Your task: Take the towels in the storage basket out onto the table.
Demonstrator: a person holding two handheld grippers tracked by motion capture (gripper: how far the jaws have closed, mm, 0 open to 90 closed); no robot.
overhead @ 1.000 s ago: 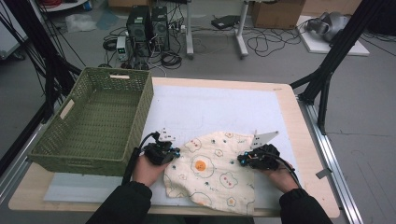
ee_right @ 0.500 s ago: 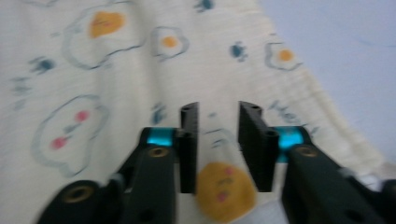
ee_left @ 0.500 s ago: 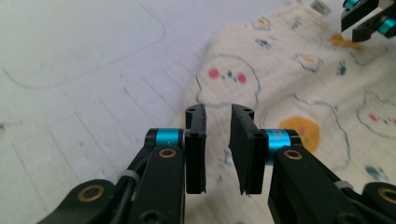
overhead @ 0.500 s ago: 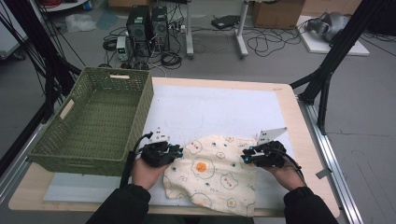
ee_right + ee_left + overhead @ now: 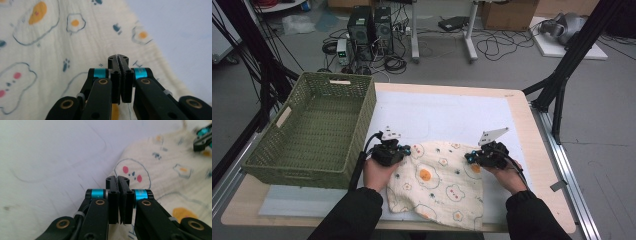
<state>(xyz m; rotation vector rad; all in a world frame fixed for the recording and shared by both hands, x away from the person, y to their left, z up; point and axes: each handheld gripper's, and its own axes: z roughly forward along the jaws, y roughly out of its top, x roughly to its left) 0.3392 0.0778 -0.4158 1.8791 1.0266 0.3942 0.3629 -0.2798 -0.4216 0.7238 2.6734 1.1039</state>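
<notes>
The tabletop point(image 5: 524, 125) carries a white sheet point(image 5: 447, 115), and on its left side a green woven basket point(image 5: 337, 82) stands empty, likely kept close so the cloth has somewhere to go. The egg-print cloth point(image 5: 437, 185) lies spread on the sheet at your edge of the tabletop, just right of the basket and not touching it. You have one tool at each far corner of it, which looks like a way to smooth or fold it evenly. Your left hand-held gripper point(image 5: 404, 150) sits at the far left corner and your right hand-held gripper point(image 5: 469, 157) at the far right one. Both have just been closing and their jaws now stand together. In the gripper views the left point(image 5: 119, 180) and right point(image 5: 118, 58) tips hang over the cloth with no fabric visibly pinched between them. Compared with a second ago, both hands have edged slightly away from you, and the cloth lies much as it did.
</notes>
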